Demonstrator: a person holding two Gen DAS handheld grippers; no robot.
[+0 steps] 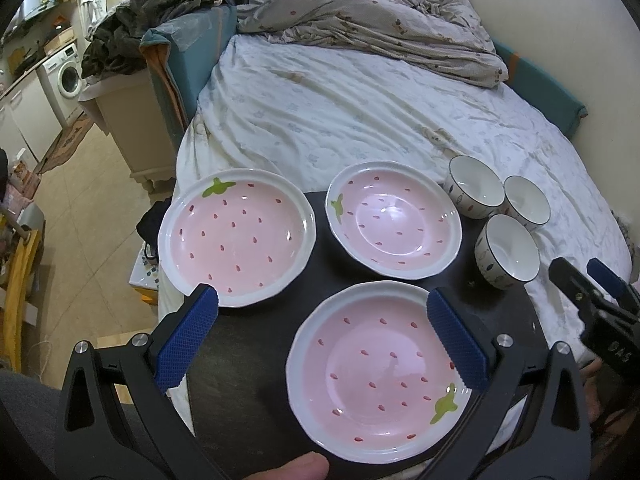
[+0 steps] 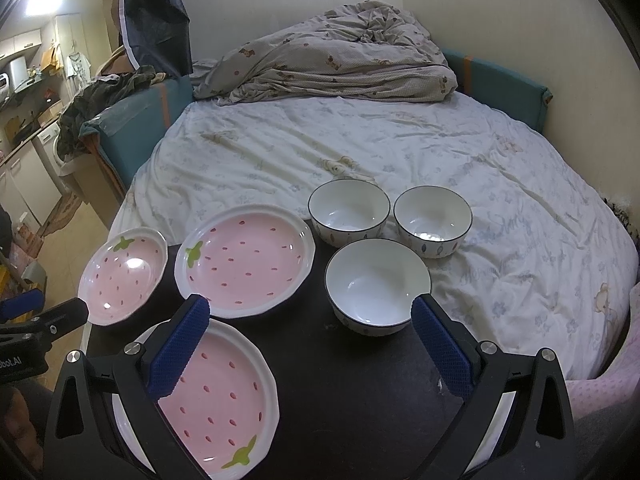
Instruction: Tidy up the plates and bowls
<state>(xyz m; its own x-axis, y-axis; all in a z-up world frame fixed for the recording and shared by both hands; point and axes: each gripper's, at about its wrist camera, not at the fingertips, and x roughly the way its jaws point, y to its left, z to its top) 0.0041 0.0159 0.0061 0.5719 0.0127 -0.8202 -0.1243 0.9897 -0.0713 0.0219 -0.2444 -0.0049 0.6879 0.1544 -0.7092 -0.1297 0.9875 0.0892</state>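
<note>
Pink strawberry plates and white bowls are all laid out singly on the dark desk (image 2: 360, 380), nothing stacked yet, so I'd say the sorting hasn't really begun. I'll use the nearest plate (image 1: 380, 364) as my landmark, since it's the one sitting right under me.

My left hand-held gripper (image 1: 320, 332) is spread wide with nothing in it, one blue pad hanging over that plate's right rim, the other out over bare desk. I'm holding it open like that because I reckon this plate is the easiest first grab. My right hand-held gripper (image 2: 310, 336) is spread and empty too, hovering over the desk between the nearest plate and the closest bowl (image 2: 376, 286), likely lined up for the bowls.

Beyond the nearest plate sit two more: the left plate (image 1: 236, 236), poking out over the desk edge, and the middle plate (image 1: 394, 220). To the right of those, the bowls cluster together, with the two far bowls (image 2: 348, 212) (image 2: 432, 220) seemingly resting on the bed sheet (image 2: 360, 148) right behind the desk. Soft footing there, so I'd lift those carefully.
</note>
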